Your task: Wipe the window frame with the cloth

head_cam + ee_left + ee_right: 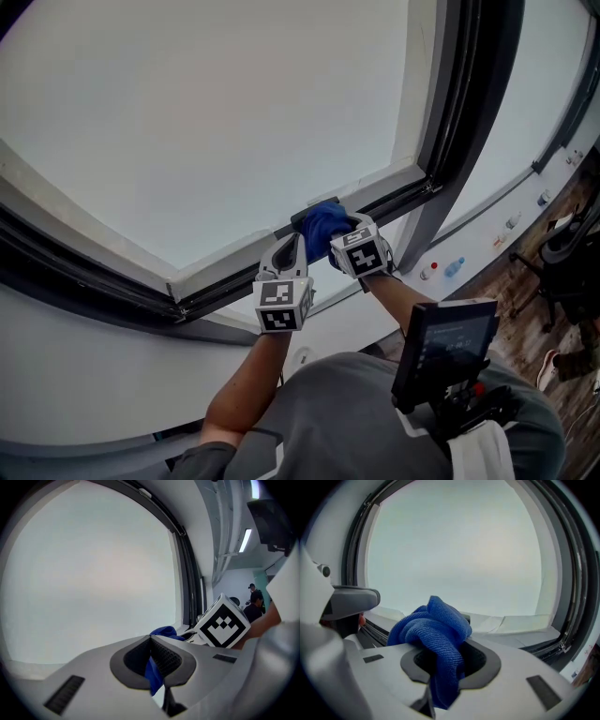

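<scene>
A blue cloth is bunched against the lower rail of the window frame, between my two grippers. My left gripper is shut on one end of it. In the left gripper view a blue strip of cloth is pinched in that gripper. My right gripper is shut on the other end. In the right gripper view the cloth piles over the closed jaws of that gripper and hangs below them. The pale rail of the frame runs just behind.
A dark upright of the frame stands to the right. On the sill beyond lie a small bottle and a red-capped item. A screen device hangs at the person's chest. An office chair and people are further off.
</scene>
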Motion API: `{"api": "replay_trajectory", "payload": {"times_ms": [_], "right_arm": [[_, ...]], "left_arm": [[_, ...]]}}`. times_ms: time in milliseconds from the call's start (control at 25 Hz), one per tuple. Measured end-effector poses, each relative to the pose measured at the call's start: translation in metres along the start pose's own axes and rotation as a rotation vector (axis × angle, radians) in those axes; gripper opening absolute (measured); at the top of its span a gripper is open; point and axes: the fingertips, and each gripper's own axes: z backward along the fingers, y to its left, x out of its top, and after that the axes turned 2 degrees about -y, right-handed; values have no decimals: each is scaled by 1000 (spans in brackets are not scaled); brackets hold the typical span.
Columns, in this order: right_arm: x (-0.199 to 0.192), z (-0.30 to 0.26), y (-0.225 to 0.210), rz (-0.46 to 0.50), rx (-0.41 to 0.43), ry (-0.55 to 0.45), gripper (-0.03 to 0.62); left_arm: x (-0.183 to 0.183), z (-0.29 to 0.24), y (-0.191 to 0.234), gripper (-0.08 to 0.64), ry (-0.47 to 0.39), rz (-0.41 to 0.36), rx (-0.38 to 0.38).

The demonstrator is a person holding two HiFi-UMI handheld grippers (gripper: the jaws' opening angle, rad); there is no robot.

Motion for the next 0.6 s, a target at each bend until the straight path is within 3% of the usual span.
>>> {"api": "replay_trajectory", "payload": {"times_ms": [120, 240, 320, 600], "right_arm": [[-2, -8, -3, 28, 15, 24, 97], [-6, -12, -13, -65, 22, 55, 97], [-6, -12, -23, -66, 17, 67, 98], [-11, -5, -93, -153, -69, 52, 98]], "left_arm": [[4, -6, 1, 9, 0, -9, 13], [8, -13, 3, 8, -4, -7, 33], [11, -21, 0, 8, -3, -2, 42], [20, -58, -34, 9, 3, -6, -6]]}}
